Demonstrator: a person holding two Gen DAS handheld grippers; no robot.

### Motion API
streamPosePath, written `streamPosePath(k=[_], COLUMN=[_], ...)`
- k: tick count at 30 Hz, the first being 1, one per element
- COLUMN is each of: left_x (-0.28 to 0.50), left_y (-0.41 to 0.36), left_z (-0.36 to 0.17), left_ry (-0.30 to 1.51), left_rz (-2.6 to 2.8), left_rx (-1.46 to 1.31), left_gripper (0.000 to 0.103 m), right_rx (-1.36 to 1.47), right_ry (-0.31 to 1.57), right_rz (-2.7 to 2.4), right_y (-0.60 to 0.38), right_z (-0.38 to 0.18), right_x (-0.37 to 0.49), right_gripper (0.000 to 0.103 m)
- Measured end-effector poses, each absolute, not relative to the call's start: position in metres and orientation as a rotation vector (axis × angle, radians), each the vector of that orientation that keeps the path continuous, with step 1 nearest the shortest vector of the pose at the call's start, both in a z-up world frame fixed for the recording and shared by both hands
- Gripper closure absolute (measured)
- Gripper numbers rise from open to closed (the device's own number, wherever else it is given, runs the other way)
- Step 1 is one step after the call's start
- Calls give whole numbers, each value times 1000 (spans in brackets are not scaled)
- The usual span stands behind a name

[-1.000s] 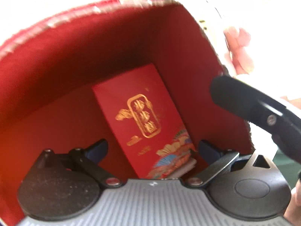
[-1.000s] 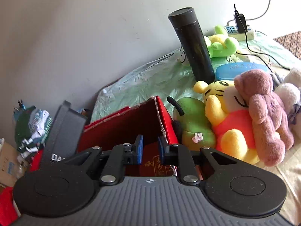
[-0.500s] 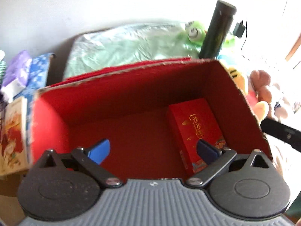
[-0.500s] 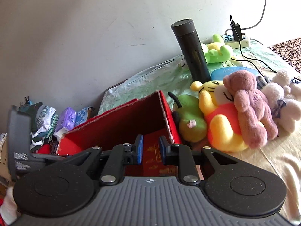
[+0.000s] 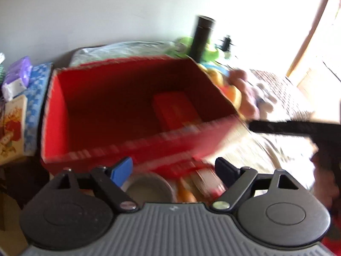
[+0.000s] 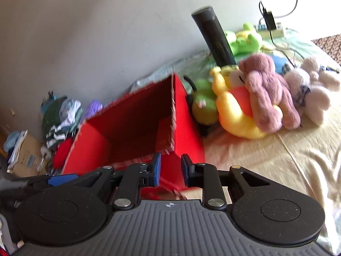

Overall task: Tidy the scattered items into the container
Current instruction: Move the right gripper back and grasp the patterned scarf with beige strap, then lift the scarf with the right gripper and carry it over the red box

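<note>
The red box (image 5: pixel 55 111) stands open in the left wrist view, with a red packet (image 5: pixel 174 108) lying on its floor at the right. My left gripper (image 5: pixel 173 169) is open and empty, held in front of the box's near wall. Blurred items lie below it: a round grey tin (image 5: pixel 149 189) and red and orange things. My right gripper (image 6: pixel 170 169) has its jaws a narrow gap apart with nothing between them, at the box's near right corner (image 6: pixel 187 128).
Plush toys lie right of the box: a yellow bear (image 6: pixel 236 111), a mauve one (image 6: pixel 270 93), a white one (image 6: pixel 313 93), a green one (image 6: pixel 204 104). A black flask (image 6: pixel 215 36) stands behind. Clothes (image 6: pixel 61 115) and books (image 5: pixel 12 125) are at the left.
Both grippers have pulled back and up out of the box. The left gripper left the red packet inside. The right jaws have opened slightly.
</note>
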State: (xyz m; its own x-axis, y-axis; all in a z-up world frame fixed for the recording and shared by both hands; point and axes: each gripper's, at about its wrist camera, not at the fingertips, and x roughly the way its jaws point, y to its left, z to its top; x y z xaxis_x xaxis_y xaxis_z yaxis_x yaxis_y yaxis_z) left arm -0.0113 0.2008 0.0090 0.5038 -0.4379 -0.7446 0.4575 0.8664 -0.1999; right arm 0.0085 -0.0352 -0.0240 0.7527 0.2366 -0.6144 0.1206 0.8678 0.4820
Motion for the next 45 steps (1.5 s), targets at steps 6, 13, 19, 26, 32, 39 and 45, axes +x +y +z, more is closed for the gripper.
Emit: streamPosePath(k=[6,13,19,26,32,39,45], left_x=[-36,-41,-34,-28,-30,-33,-32], left_y=[148,104,98,94,89,78,56], left_z=[-25,-62,-80,-95,-99,-96,-95], left_ry=[987,1063,1083,1114,1121,1110,1109], left_rz=[-651,-628,-545,-485,-473,-504,-579], left_rx=[11,60,33,61,75,83,114], left_gripper=[17,17,16,15,18,19,25], right_rx=[548,532,533,627,658,688,648], right_ry=[937,1036,1079,1164,1175,1180,1157], right_rz=[206,319,347,397,434,445,382], right_y=[-37,-27,-33,-37,-37,-51,-67], right_z=[-62,-87,-101,-125,-133,-132,-124], right_x=[14,27,29,40,42,38,25], right_gripper=[78,72,69,67,68,73,74])
